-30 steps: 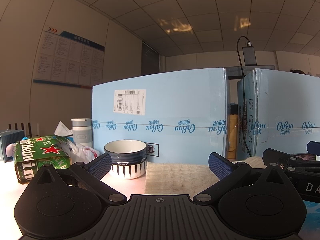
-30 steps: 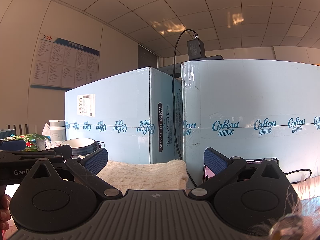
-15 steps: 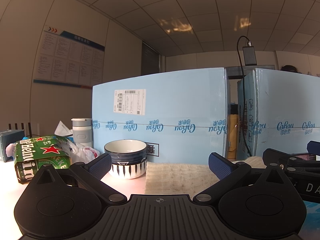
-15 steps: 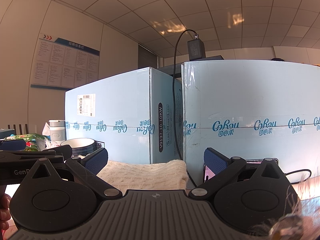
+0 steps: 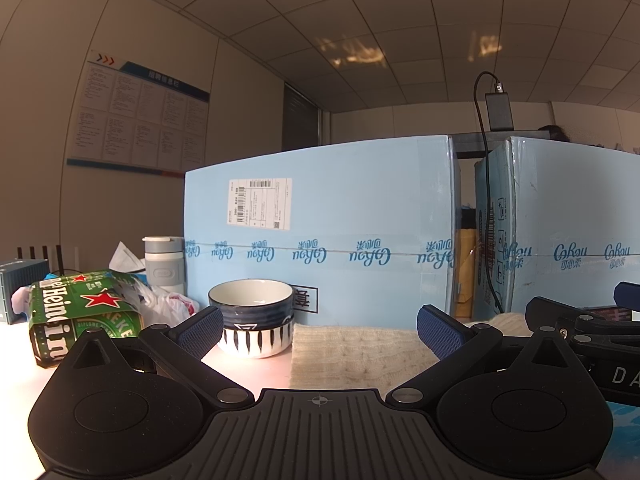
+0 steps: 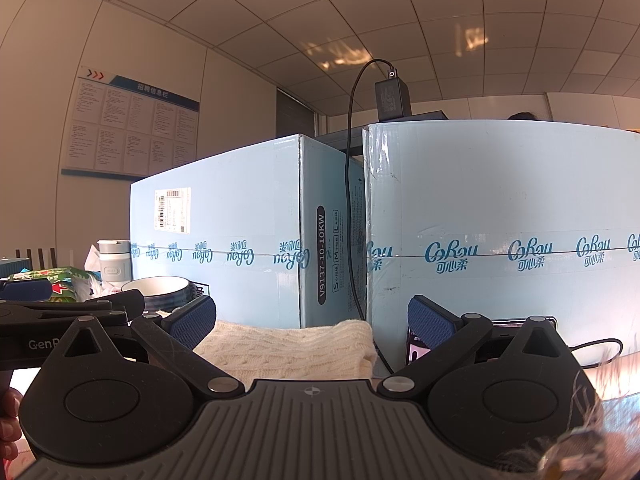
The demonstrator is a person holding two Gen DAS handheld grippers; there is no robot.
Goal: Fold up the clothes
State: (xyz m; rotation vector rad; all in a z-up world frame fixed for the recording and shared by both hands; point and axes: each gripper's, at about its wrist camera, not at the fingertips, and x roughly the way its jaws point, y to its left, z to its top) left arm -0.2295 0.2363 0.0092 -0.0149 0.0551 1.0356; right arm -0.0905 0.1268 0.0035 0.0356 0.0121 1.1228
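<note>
- On counter point(image 5: 256, 372), before blue boxes point(image 5: 320, 240): folded cream knit point(image 5: 352, 356), beside bowl point(image 5: 252, 320).
- Left gripper point(image 5: 320, 326): wide open, empty, level, facing knit.
- Right gripper point(image 6: 312, 320): wide open, empty, knit point(image 6: 288, 348) ahead between fingers.

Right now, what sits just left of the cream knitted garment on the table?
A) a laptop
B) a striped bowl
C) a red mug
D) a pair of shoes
B: the left wrist view shows a bowl with dark stripes standing beside the left edge of the cream knit.
</note>
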